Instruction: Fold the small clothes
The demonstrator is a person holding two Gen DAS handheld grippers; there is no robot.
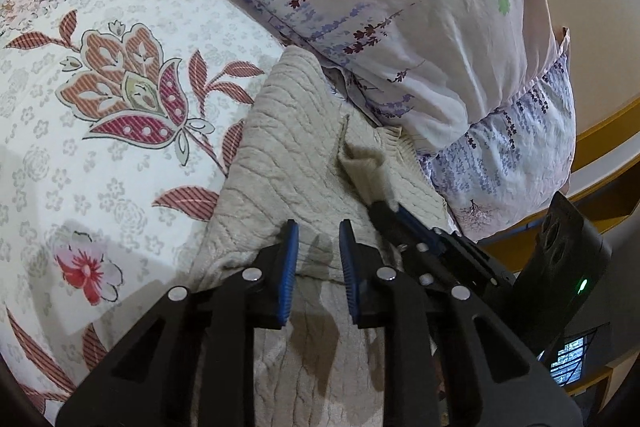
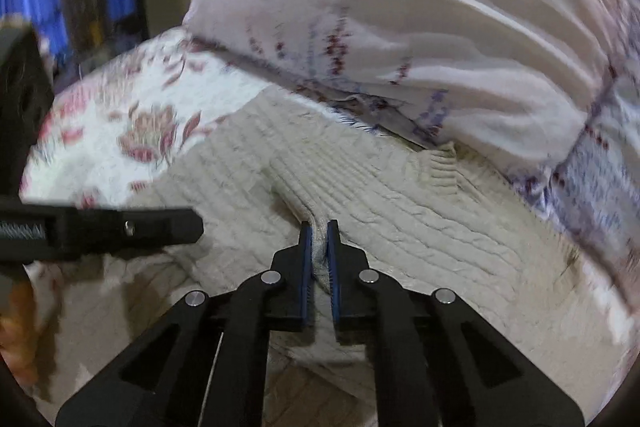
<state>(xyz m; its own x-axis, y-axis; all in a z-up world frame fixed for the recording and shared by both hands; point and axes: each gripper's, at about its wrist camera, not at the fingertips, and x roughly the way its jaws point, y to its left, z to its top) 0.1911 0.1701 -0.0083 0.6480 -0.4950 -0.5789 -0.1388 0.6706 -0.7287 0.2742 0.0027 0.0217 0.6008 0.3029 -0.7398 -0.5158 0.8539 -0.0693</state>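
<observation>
Sweater point(image 2: 400, 223), beige cable-knit, is spread on the floral bedsheet point(image 1: 100, 147) beside a pillow point(image 1: 400, 7); a raised fold is pinched by the right claw point(image 2: 319, 227), while the left claw point(image 1: 319, 227) is held spread above it.

Cream cable-knit sweater point(image 1: 292, 147) lies spread on the floral bedsheet point(image 1: 120, 155), its far edge right against the pillows point(image 1: 400, 7). A fold is pulled up off its surface, and the ribbed hem point(image 2: 442, 167) shows beside the pillows.

Pillow point(image 2: 400, 27) motion-blurred; sweater point(image 2: 400, 219) lower part hidden behind right gripper point(image 2: 319, 227).
</observation>
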